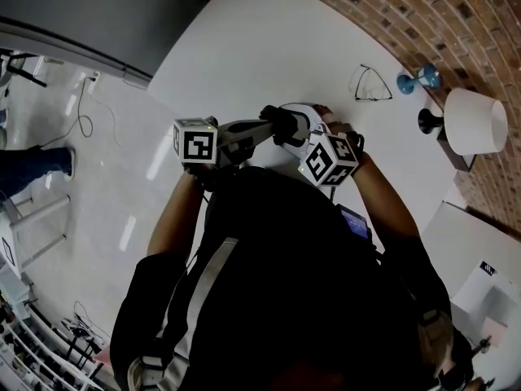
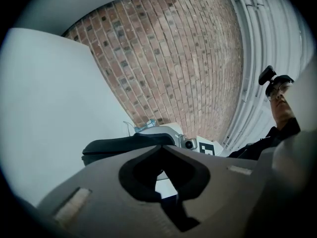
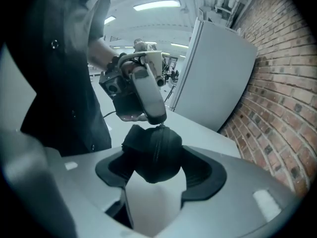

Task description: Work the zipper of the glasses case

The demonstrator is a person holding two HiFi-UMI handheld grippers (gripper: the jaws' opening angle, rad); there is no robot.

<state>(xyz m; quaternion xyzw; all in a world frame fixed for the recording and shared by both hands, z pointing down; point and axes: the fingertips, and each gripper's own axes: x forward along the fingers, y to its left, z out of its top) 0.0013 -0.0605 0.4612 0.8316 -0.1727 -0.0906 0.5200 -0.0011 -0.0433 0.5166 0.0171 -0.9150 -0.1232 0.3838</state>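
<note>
While the left claw (image 3: 157,119) pinches shut on what looks like the zipper pull (image 3: 159,127), the right claw (image 3: 158,175) gapes around the rounded end of the black glasses case (image 3: 153,155), over the bench (image 3: 208,128). Light, padded shell, I reckon: clamp that end, clear of the zipper.

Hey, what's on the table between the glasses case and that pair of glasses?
Nothing. In the head view, only bare white table separates the glasses case from the glasses.
</note>
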